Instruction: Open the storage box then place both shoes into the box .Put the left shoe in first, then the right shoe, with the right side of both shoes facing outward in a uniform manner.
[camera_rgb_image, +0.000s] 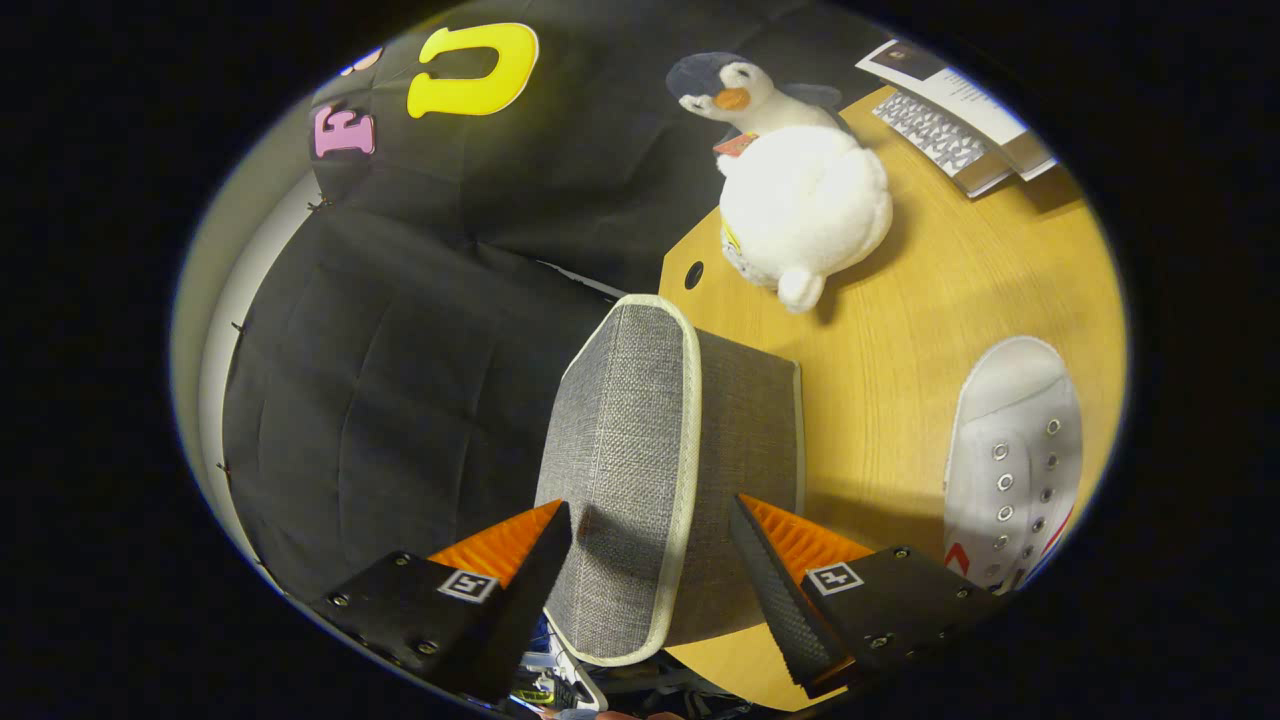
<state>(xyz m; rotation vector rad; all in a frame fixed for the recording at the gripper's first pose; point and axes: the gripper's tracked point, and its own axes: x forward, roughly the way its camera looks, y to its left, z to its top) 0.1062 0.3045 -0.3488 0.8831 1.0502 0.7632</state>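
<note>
Your gripper (650, 560) has its fingers spread wide apart, one on each side of the grey fabric storage box (650, 450). The box stands between the fingers and just ahead of them; its pale-trimmed edge runs up the middle of the gap. You cannot tell from this view whether either finger touches the fabric; a gap shows at the right finger, and the left fingertip sits very close to the box face. The box appears closed, with no opening visible.

One white shoe (1015, 465) with metal eyelets lies on the wooden table (930, 300) to the right of the box, well apart from it and beyond the right finger. Its toe points to the far side.

A plush penguin (800, 190) lies on the table at the far side, beyond the box and apart from it. Farther right, at the table's far edge, rests a booklet (950, 110) with printed pages. A small dark hole (694, 275) marks the tabletop near the penguin.
</note>
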